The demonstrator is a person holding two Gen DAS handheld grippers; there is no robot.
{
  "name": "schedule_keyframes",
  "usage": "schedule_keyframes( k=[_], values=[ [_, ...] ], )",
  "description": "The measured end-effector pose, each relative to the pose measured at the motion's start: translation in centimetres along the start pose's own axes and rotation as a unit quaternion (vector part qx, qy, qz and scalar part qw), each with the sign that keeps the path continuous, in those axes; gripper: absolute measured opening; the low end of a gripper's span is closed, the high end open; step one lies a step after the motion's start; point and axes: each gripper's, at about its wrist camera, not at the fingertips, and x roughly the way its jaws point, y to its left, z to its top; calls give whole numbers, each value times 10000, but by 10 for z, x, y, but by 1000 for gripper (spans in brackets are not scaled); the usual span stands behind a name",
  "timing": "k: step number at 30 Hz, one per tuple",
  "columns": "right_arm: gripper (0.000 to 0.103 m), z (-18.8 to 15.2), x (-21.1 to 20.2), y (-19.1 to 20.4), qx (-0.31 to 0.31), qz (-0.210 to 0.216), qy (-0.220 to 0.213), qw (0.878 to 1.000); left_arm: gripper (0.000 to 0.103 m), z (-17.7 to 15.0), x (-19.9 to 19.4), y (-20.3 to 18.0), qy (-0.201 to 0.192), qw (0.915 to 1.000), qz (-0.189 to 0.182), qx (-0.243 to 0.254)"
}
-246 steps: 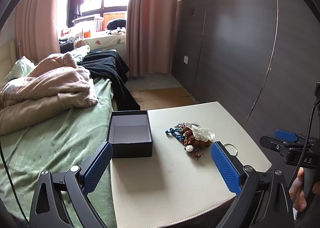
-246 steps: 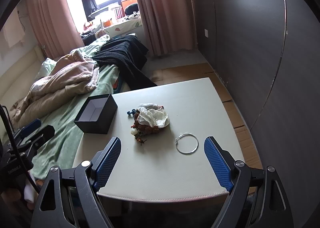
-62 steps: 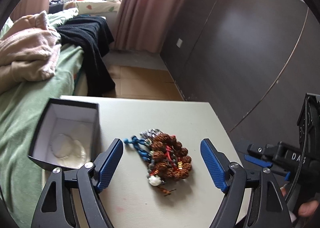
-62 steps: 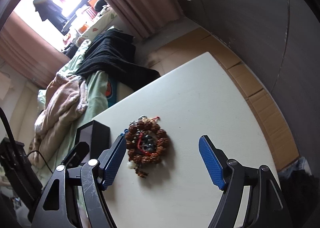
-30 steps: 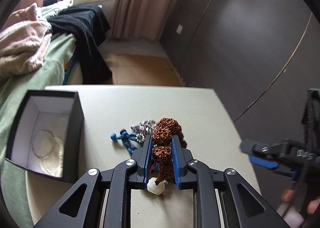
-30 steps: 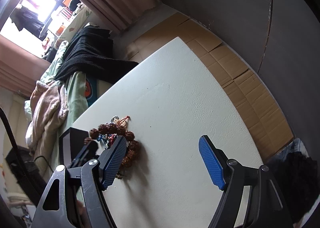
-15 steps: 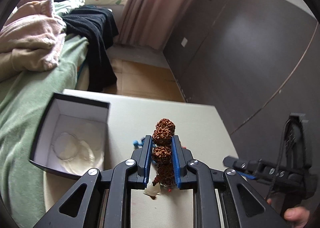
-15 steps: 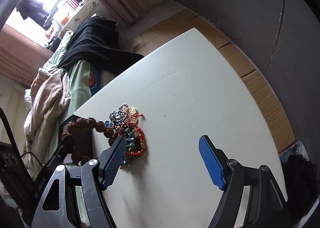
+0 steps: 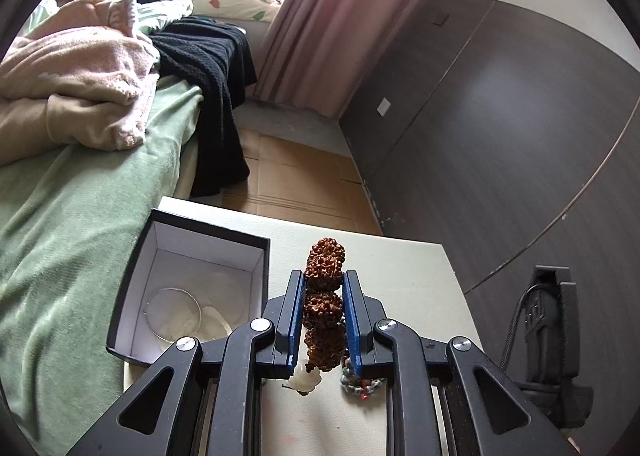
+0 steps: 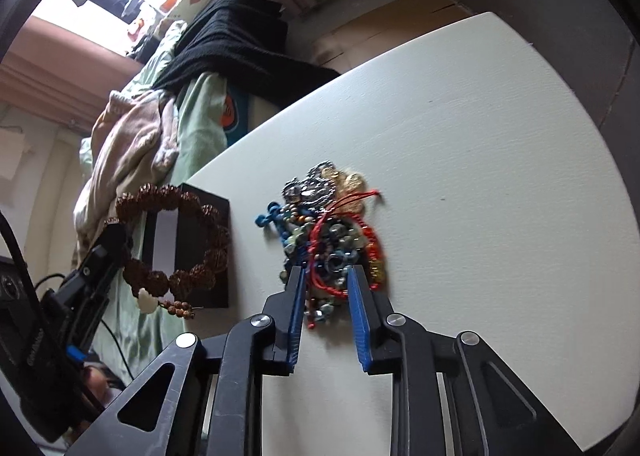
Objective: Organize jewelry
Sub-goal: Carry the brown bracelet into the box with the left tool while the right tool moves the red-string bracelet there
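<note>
My left gripper (image 9: 323, 281) is shut on a brown bead bracelet (image 9: 325, 304) and holds it above the white table (image 9: 404, 276), just right of the open black box (image 9: 192, 288). The bracelet hangs as a loop in the right wrist view (image 10: 176, 244), with a white pendant below. The box holds a thin wire ring (image 9: 173, 314) and a white piece. My right gripper (image 10: 326, 276) has closed around the near end of a pile of mixed jewelry (image 10: 332, 232) with red cord, blue cord and silver pieces; the frame is blurred.
A bed with a green sheet (image 9: 60, 240), a pink blanket (image 9: 76, 84) and a black garment (image 9: 216, 68) lies left of the table. A dark panelled wall (image 9: 500, 136) stands to the right. Cardboard (image 9: 296, 180) covers the floor beyond the table.
My left gripper lifted the brown bracelet off the pile and carried it toward the box. My right gripper moved onto the remaining pile and its jaws closed in.
</note>
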Motion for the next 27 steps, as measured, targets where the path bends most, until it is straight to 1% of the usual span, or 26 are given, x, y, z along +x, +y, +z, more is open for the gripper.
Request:
schedule_keyframes(
  k=[6, 9, 12, 14, 15, 21, 24, 27],
  values=[
    [23, 1, 16, 13, -202, -173, 95, 9996, 20, 6, -2, 10, 5, 9999, -34, -148],
    [16, 1, 24, 12, -233, -260, 183, 9992, 20, 7, -5, 14, -6, 9998, -45, -211],
    [14, 1, 28, 11, -204, -328, 206, 9990, 20, 9, -9, 18, -36, 9996, -42, -262],
    [6, 1, 26, 10, -200, -370, 190, 9989, 20, 9, -12, 20, -68, 9996, -47, -281],
    [6, 1, 25, 10, -185, -369, 182, 9990, 20, 9, -15, 21, -92, 9995, -52, -289],
    [5, -1, 12, 9, -30, -102, 52, 9999, 20, 10, -32, 28, -292, 9991, -47, -316],
    [5, -2, 2, 11, 23, 126, -109, 9999, 20, 11, -38, 32, -355, 9988, -11, -336],
    [5, -2, -11, 18, -35, 536, -355, 9979, 20, 13, -43, 37, -418, 9985, 34, -344]
  ],
)
